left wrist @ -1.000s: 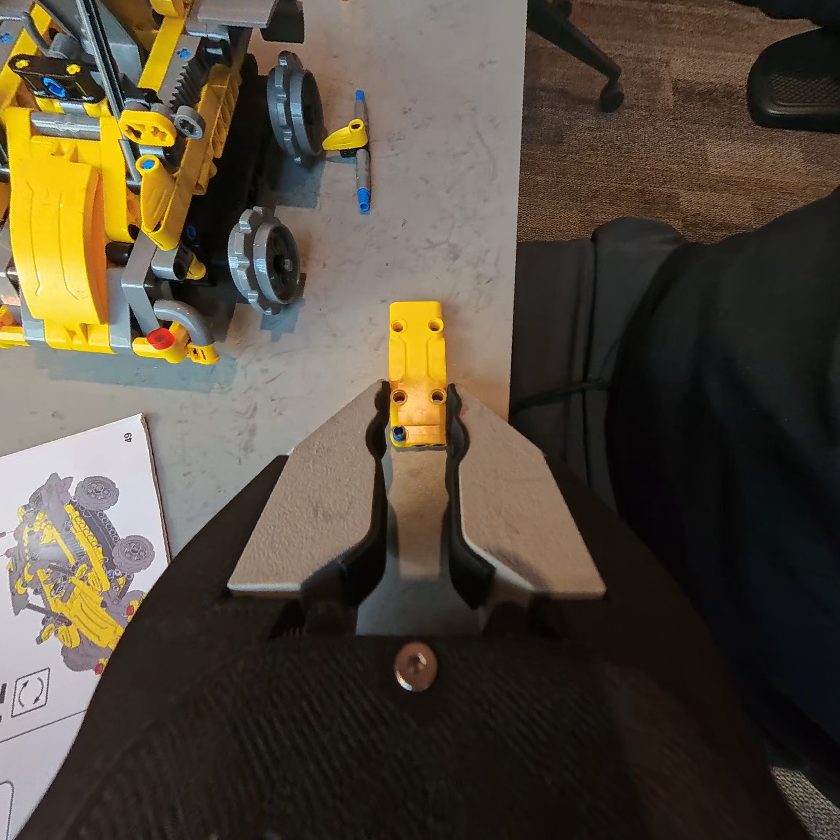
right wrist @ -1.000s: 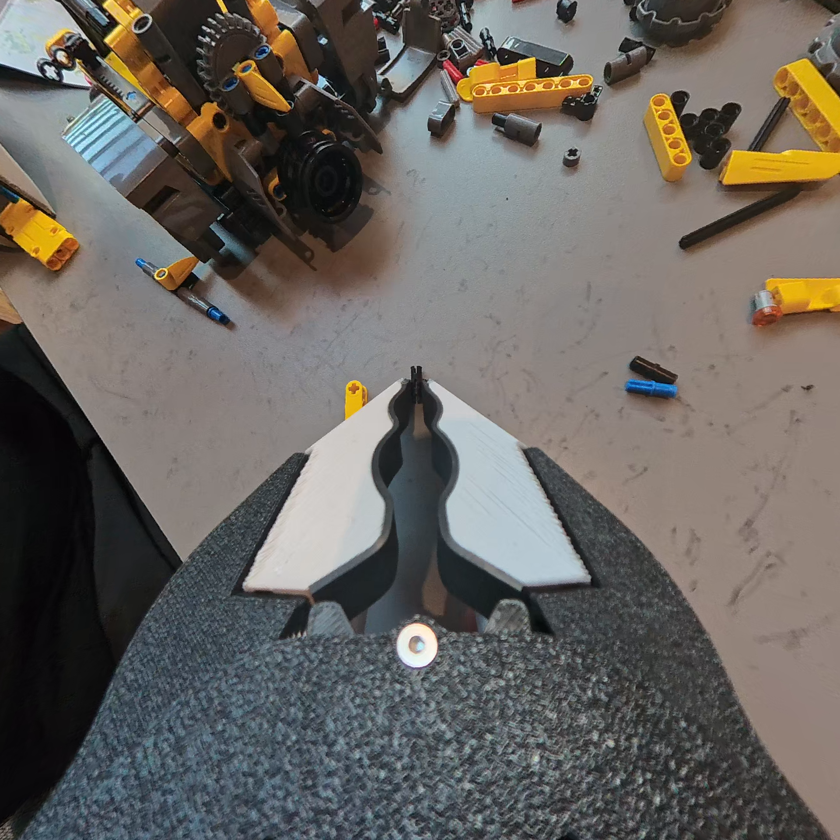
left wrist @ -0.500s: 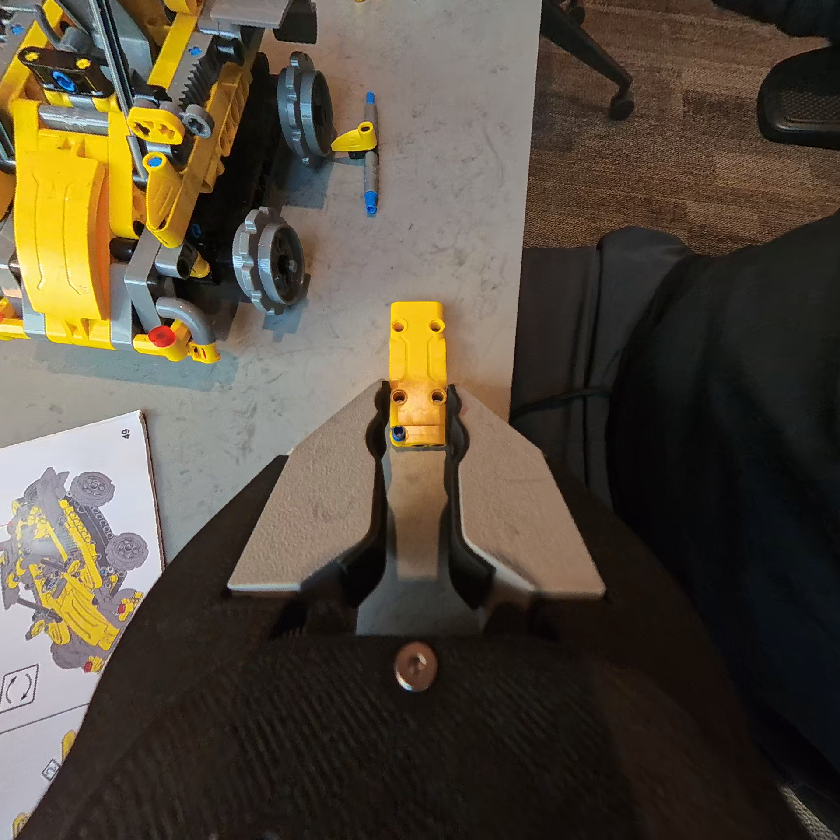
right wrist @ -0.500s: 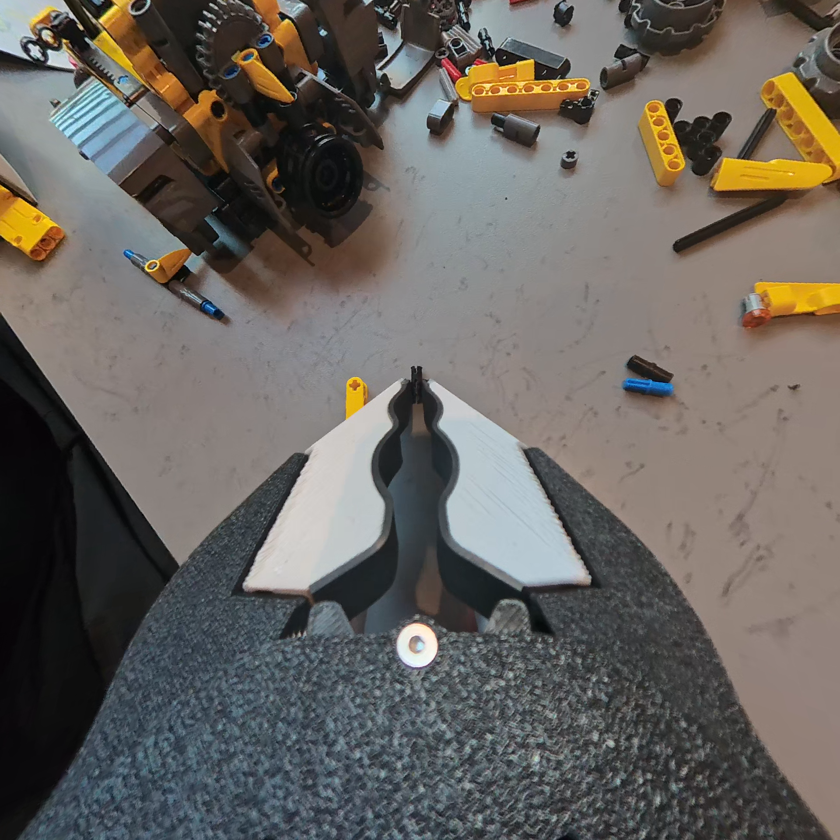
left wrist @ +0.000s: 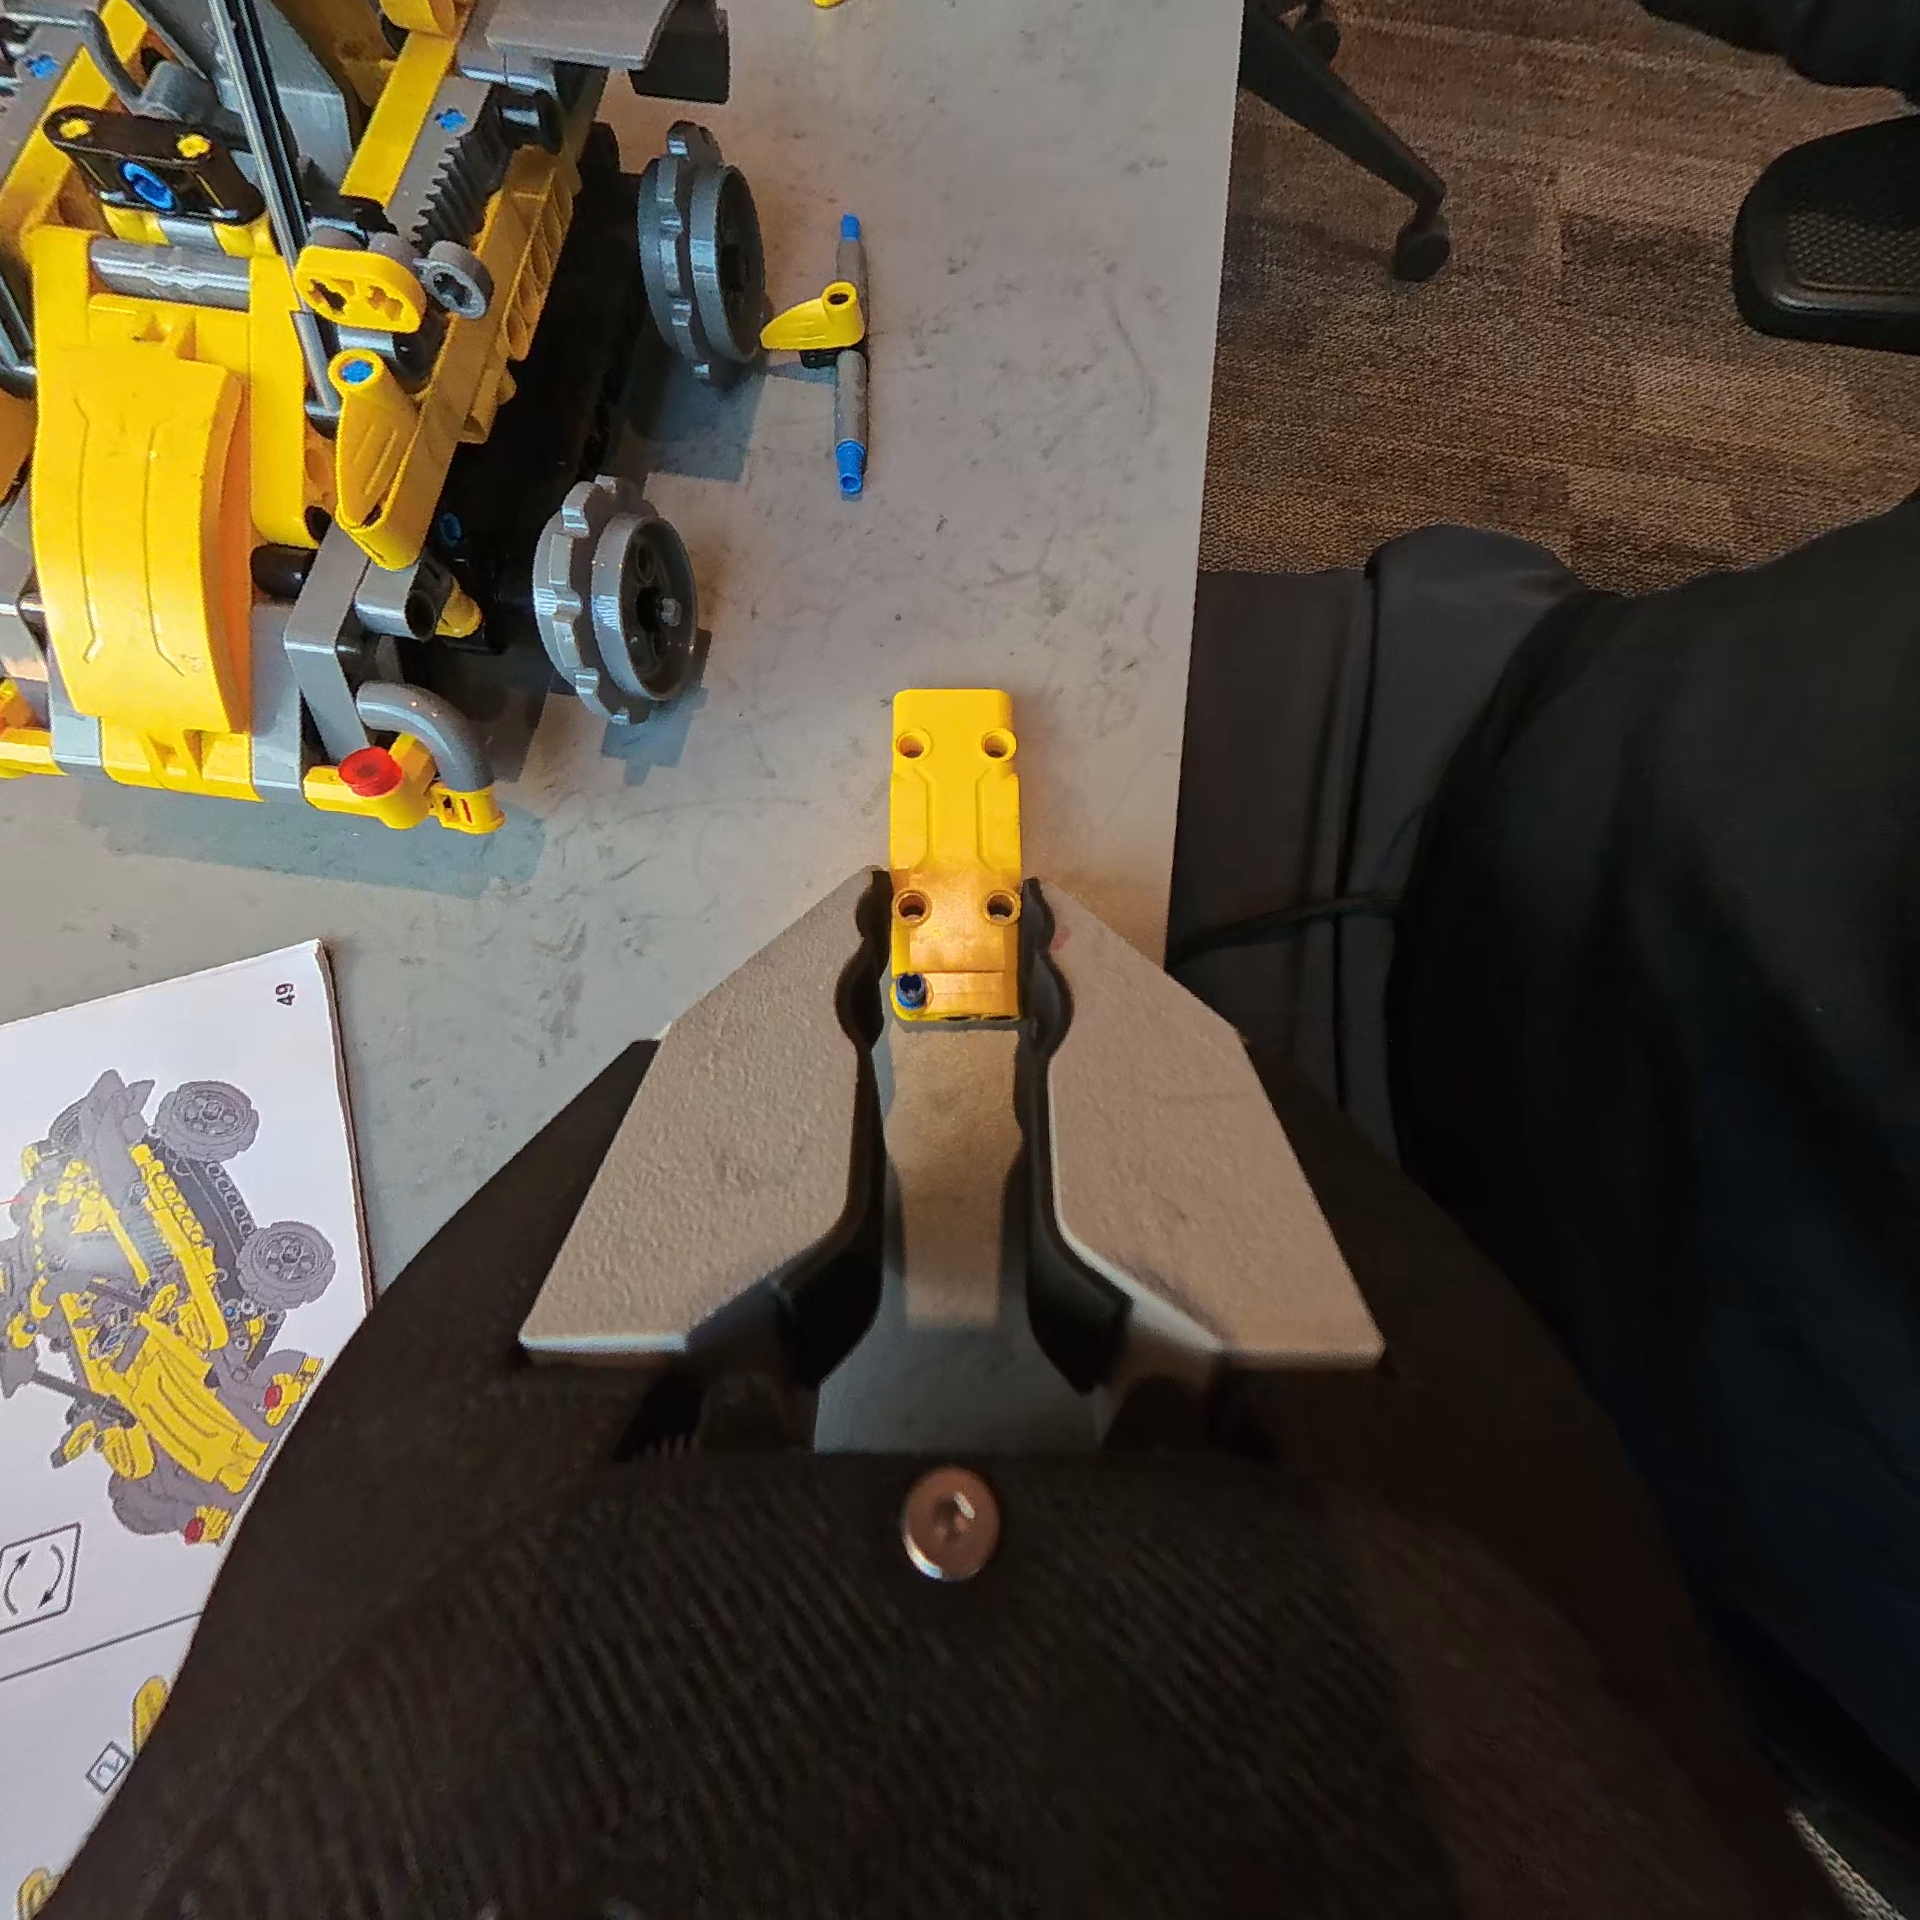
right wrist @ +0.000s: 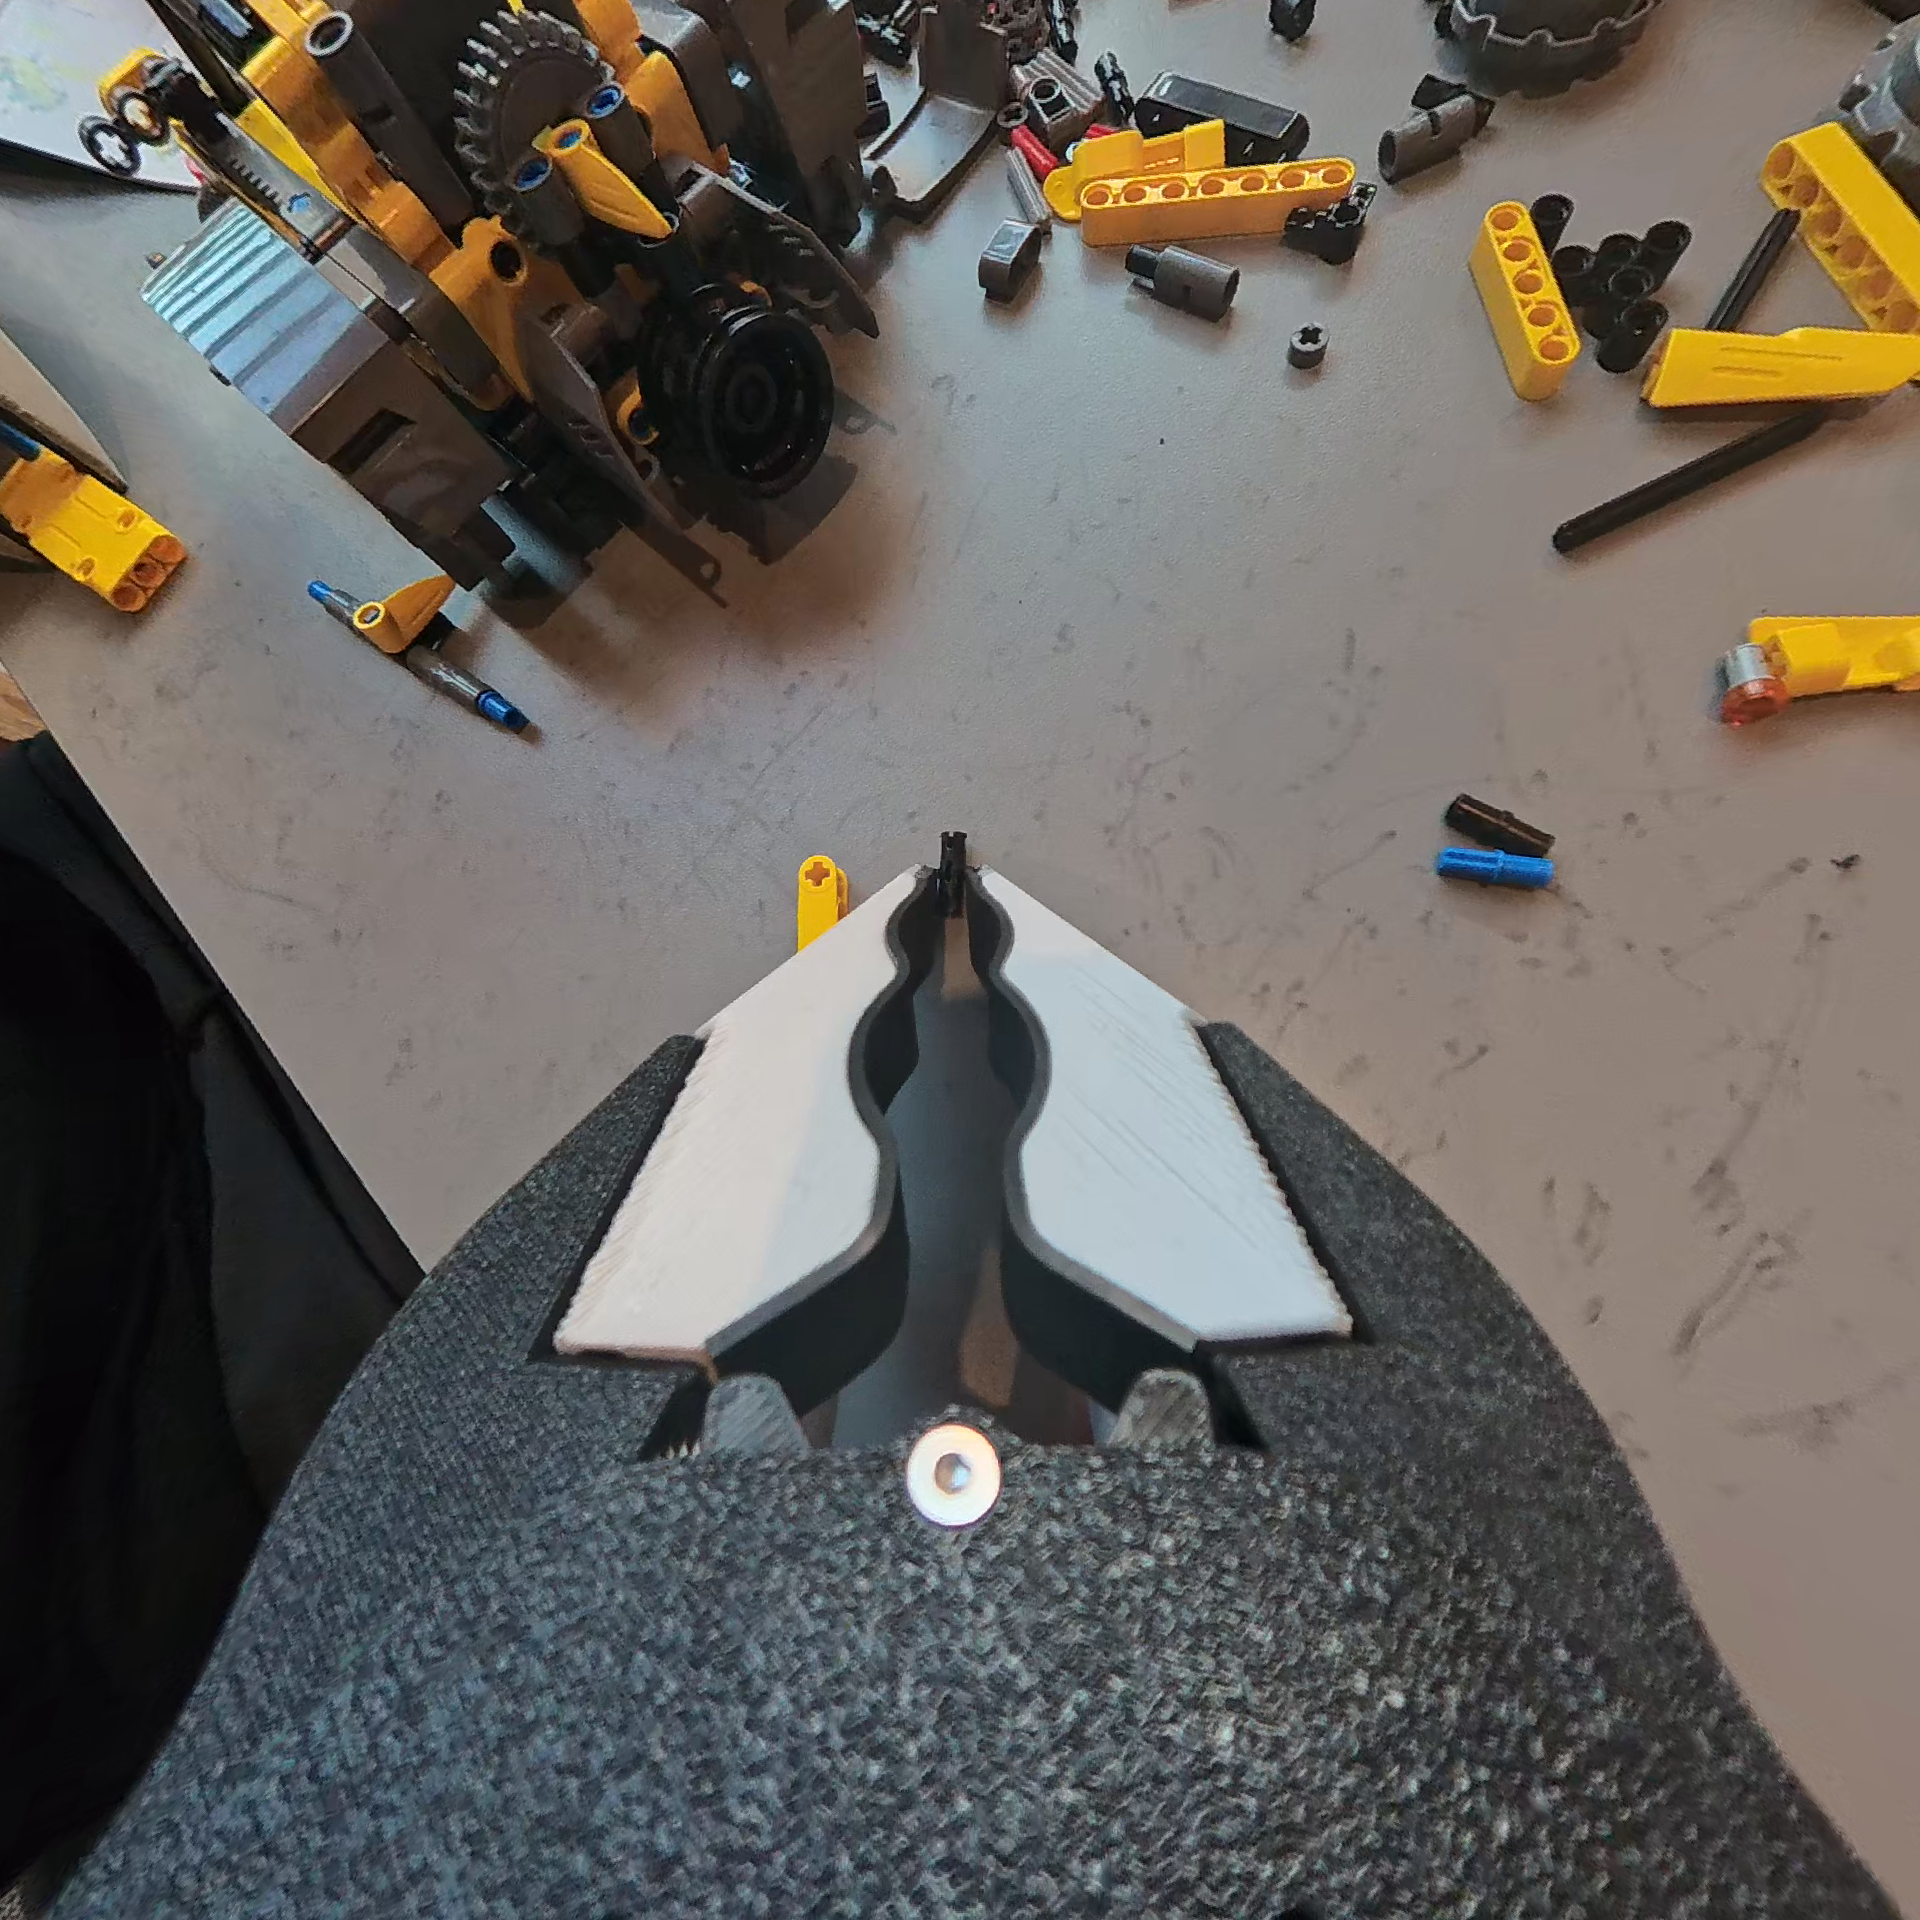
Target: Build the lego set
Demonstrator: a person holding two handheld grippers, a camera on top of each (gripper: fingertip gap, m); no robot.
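Note:
My left gripper [left wrist: 954, 914] is shut on a yellow panel piece [left wrist: 954, 790] with four holes and a blue pin at its near end, held over the table's right edge. That piece also shows at the far left of the right wrist view [right wrist: 88, 525]. My right gripper [right wrist: 951, 883] is shut on a small black pin [right wrist: 951, 857] that sticks out past the tips, above the grey table [right wrist: 1039, 644]. A short yellow connector [right wrist: 819, 894] lies on the table just left of the right fingertips.
A large yellow and grey brick vehicle [left wrist: 260, 416] stands at the far left; it shows too in the right wrist view [right wrist: 540, 270]. A grey axle with a yellow piece [left wrist: 847, 343] lies beside it. An instruction booklet [left wrist: 156, 1247] lies near left. Loose parts [right wrist: 1558, 260] and two pins [right wrist: 1496, 847] lie right. About 25 cm separates my left fingertips from my right.
Both grippers keep their hold. The left view has drifted slightly left and the right view slightly forward-left over the table; nothing was picked up or let go.

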